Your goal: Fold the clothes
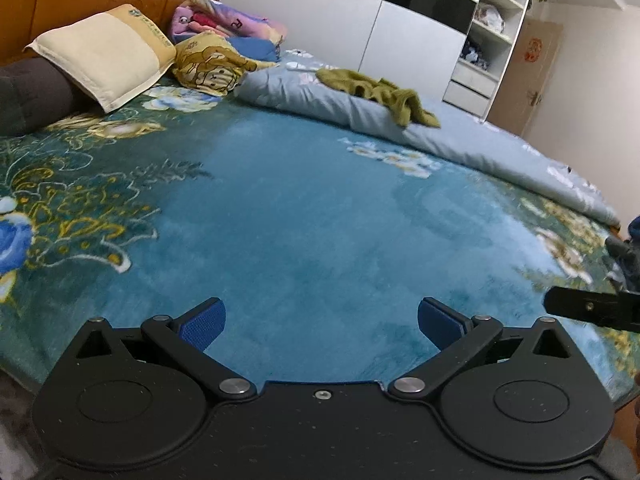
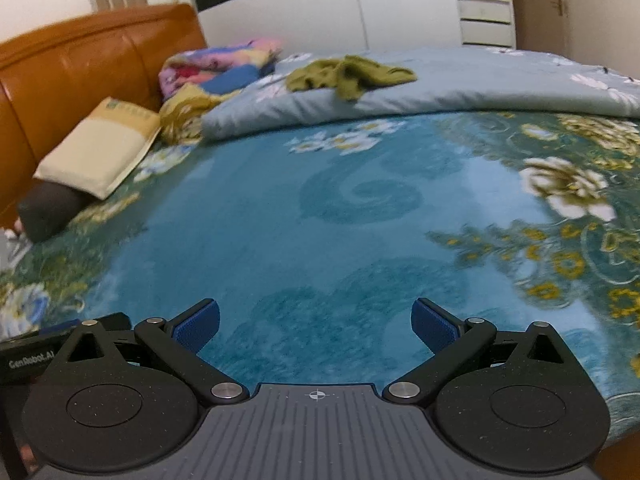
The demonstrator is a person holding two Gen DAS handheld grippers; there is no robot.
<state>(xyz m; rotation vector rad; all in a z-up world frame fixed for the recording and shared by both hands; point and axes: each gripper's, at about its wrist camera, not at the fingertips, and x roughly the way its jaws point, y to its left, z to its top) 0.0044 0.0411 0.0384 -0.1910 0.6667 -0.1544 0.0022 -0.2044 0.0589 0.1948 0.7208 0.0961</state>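
Left wrist view: left tool (image 1: 321, 322) spread wide, empty, above the blue floral blanket (image 1: 280, 220).
Pillow (image 1: 104, 54): far left, against the headboard.
Garment: olive-green top (image 1: 380, 94) crumpled on the grey quilt (image 1: 460, 140), well apart from both tools.
Right tool (image 2: 315, 322): also wide and empty.
Risk: a long reach could pinch quilt along with cloth, or grab a bunched layer and fold unevenly.
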